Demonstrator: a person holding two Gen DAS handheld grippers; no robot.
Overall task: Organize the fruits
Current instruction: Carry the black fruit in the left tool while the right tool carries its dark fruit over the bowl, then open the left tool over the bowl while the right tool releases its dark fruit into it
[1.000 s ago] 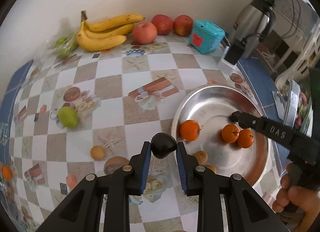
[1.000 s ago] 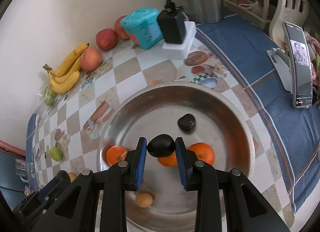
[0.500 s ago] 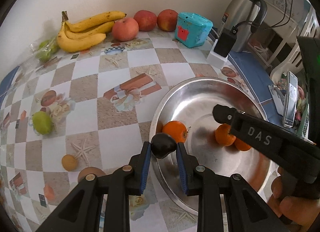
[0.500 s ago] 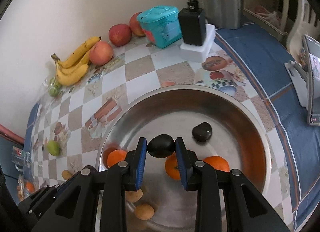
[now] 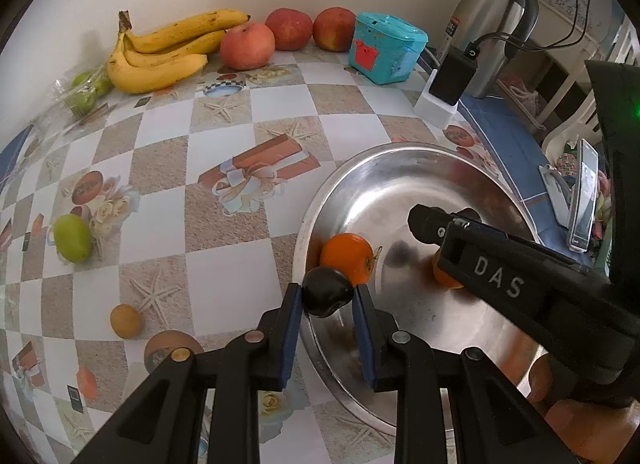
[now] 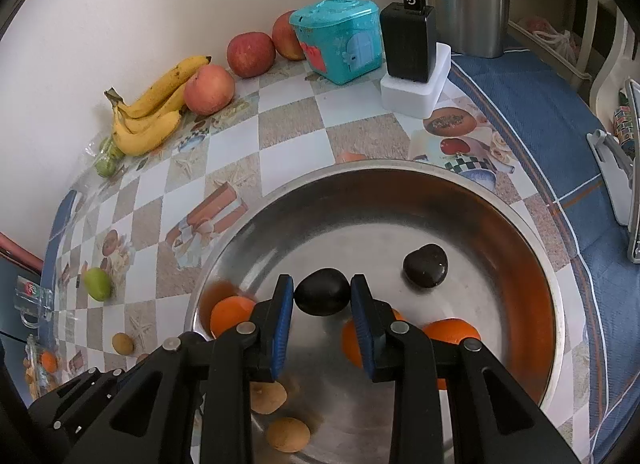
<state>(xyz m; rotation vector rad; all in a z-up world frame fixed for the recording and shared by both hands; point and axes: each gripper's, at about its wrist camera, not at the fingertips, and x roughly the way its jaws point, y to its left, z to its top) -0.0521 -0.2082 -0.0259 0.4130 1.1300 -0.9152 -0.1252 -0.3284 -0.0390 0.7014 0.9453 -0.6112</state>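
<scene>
My left gripper (image 5: 326,298) is shut on a dark plum (image 5: 327,296) and holds it over the near left rim of the steel bowl (image 5: 360,171). My right gripper (image 6: 322,292) is shut on another dark plum (image 6: 322,291) above the middle of the bowl (image 6: 400,179). The bowl holds three oranges (image 6: 230,314), a loose dark plum (image 6: 425,264) and two small brown fruits (image 6: 288,434). On the table lie a green fruit (image 5: 72,238) and a small brown fruit (image 5: 125,320).
Bananas (image 5: 160,51), three apples (image 5: 247,44) and bagged green fruits (image 5: 86,93) line the wall. A teal box (image 5: 386,47), a black charger on a white block (image 5: 450,83), a steel kettle (image 5: 492,15) and a phone on a stand (image 5: 582,195) stand at the right.
My left gripper has carried its plum right, from over the table to the bowl's rim. My right gripper has drawn back over the bowl, still holding its plum.
</scene>
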